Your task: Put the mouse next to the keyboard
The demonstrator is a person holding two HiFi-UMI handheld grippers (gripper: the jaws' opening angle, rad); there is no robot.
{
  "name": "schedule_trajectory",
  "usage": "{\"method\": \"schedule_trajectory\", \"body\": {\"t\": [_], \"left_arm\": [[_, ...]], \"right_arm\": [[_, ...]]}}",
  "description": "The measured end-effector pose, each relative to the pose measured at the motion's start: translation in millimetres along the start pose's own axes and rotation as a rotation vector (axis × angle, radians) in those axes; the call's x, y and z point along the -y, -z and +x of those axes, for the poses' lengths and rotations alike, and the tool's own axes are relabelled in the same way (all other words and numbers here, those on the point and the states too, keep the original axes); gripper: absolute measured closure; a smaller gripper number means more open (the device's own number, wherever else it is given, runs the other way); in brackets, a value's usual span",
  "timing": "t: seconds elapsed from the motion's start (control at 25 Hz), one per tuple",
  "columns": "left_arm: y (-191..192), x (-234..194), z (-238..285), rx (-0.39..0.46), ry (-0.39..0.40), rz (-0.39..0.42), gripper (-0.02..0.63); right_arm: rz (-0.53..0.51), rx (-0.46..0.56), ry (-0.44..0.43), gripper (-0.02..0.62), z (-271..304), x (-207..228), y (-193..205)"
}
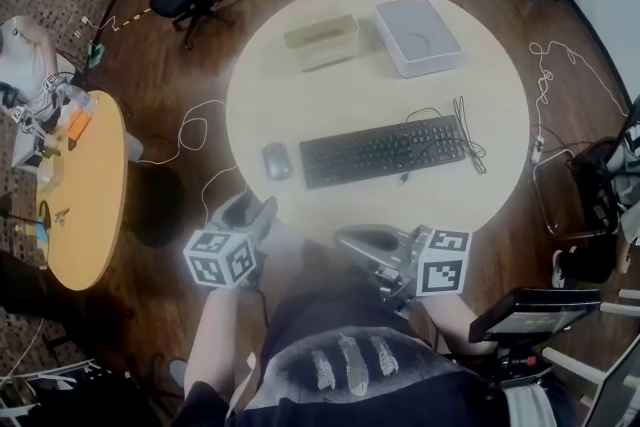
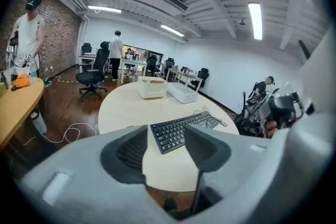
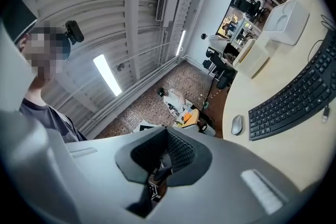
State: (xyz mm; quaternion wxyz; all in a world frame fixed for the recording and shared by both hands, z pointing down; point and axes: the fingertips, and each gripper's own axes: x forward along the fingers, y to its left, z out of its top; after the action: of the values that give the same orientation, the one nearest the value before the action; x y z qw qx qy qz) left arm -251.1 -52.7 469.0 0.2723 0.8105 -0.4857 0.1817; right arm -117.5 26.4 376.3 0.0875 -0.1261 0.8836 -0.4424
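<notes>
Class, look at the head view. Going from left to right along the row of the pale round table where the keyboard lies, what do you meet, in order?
mouse → keyboard → cable loops at the keyboard's right end

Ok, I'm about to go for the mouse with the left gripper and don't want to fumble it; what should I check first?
1. Mouse uncovered on the table: ok.
2. Left gripper jaws apart, nothing between them: ok.
3. Left gripper over the mouse: not ok, it is short of it, by the table's near edge.
4. Right gripper jaws together, empty, away from the mouse: ok.
5. Keyboard cable away from the mouse: ok, it is bunched at the opposite end.
6. Mouse beside the keyboard: ok already, at its left end with a small gap.
</notes>
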Motion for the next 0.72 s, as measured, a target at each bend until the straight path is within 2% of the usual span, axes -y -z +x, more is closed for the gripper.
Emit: {"method": "schedule_trajectory", "body": {"t": [0.04,0.08,0.24,0.4,0.72], "left_arm": [[2.5,-7.4,10.3,-0.023,-0.017,-0.005,0.343],[5.7,-15.1,20.4,-0.047,-0.035,-0.006,0.309],[21.7,-45.4,60.6,-0.14,-0.087,-0.01,0.24],[32.8,-65.7,100.5,-0.22,-0.09,-0.028,0.16],[55.4,-101.2,154.0,-0.285,-0.096,-0.058,0.158]], "right_arm": [[0.009,0.005,0.006,0.595,-1.4,3.9,-1.5],[0.016,0.007,0.013,0.595,-2.1,7.3,-2.2],[0.014,0.001,0.044,0.595,-1.7,19.0,-7.8],[0.007,0.01,0.099,0.594,-0.4,32.5,-23.9],[0.002,-0.046,0.19,0.595,27.1,58.7,-51.0]]}}
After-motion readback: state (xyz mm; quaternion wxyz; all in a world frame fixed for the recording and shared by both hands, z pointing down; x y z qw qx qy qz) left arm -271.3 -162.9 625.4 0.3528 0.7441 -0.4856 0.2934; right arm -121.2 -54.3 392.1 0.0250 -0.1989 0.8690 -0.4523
